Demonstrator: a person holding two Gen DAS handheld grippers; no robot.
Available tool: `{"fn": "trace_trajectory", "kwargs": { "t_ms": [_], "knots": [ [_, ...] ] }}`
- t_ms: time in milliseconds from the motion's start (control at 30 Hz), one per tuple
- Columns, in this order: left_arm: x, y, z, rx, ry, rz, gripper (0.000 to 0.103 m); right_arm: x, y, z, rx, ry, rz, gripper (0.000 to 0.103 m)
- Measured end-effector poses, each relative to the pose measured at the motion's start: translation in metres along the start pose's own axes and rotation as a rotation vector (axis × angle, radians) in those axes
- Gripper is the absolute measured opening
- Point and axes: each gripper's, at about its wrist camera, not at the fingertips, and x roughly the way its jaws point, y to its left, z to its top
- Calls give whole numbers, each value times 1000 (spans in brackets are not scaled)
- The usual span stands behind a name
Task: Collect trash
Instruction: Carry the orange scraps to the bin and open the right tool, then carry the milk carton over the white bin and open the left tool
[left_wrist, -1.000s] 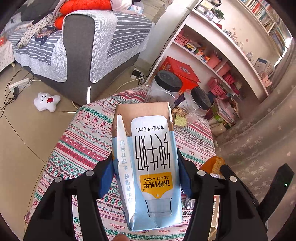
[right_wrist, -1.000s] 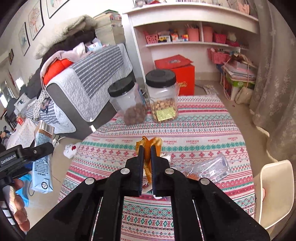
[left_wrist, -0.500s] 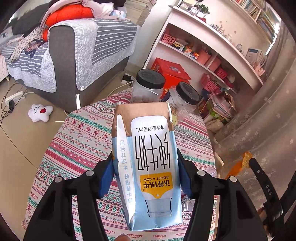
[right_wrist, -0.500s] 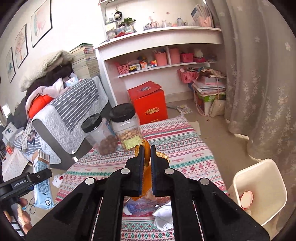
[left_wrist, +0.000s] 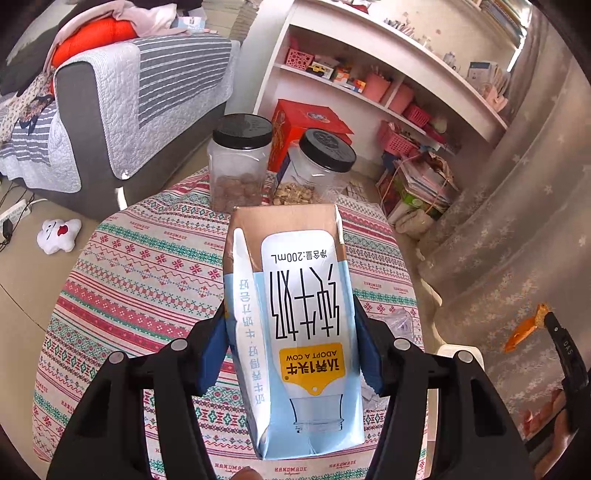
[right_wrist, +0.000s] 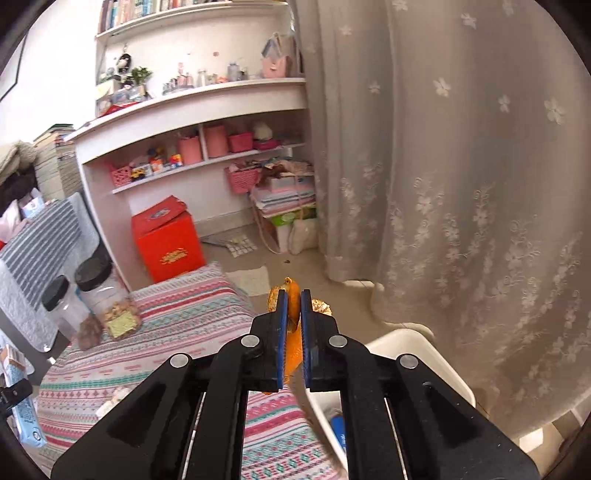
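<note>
My left gripper (left_wrist: 291, 347) is shut on a light-blue 200 mL milk carton (left_wrist: 299, 328), held upside down above the patterned tablecloth (left_wrist: 147, 280). The carton also shows at the left edge of the right wrist view (right_wrist: 26, 421). My right gripper (right_wrist: 291, 317) is shut on an orange peel (right_wrist: 291, 299) and holds it in the air over the near rim of a white trash bin (right_wrist: 417, 350). The peel and right gripper tip show in the left wrist view (left_wrist: 524, 328) off the table's right side. Clear plastic wrappers (left_wrist: 399, 325) lie on the cloth behind the carton.
Two clear jars with black lids (left_wrist: 240, 162) (left_wrist: 321, 166) stand at the table's far edge. A red box (right_wrist: 166, 240), white shelves (right_wrist: 192, 122) and a lace curtain (right_wrist: 461, 184) lie beyond. A grey sofa (left_wrist: 110, 110) is at the left.
My right gripper has lifted the orange peel off the table and swung it right, over the white bin. My left gripper has kept the carton and drifted slightly over the table.
</note>
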Motion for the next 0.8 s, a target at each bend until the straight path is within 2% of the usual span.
{"fn": "trace_trajectory", "kwargs": {
  "t_ms": [33,67,100,133,200,267,300,500,800],
  "knots": [
    [1,-6,-3,12,3,-3,59,6,-9,0,9,33,-32,17],
    [3,-13,-5,25,6,-6,59,11,-18,-1,21,57,-69,30],
    [5,-20,-8,38,9,-12,59,12,-27,-2,41,58,-97,61],
    [6,-27,-10,51,13,-20,59,10,-36,-3,67,43,-116,73],
    [6,-42,-14,80,11,-38,59,3,-55,0,117,16,-148,79],
    [4,-58,-17,111,-3,-55,59,-5,-70,2,165,-13,-178,93],
    [3,-67,-18,125,-10,-66,59,-9,-78,4,186,-36,-203,97],
    [4,-135,-19,196,-27,-155,59,-15,-119,15,250,-71,-303,96],
    [15,-266,-43,348,6,-307,59,-27,-185,23,404,-74,-365,96]
  ]
}}
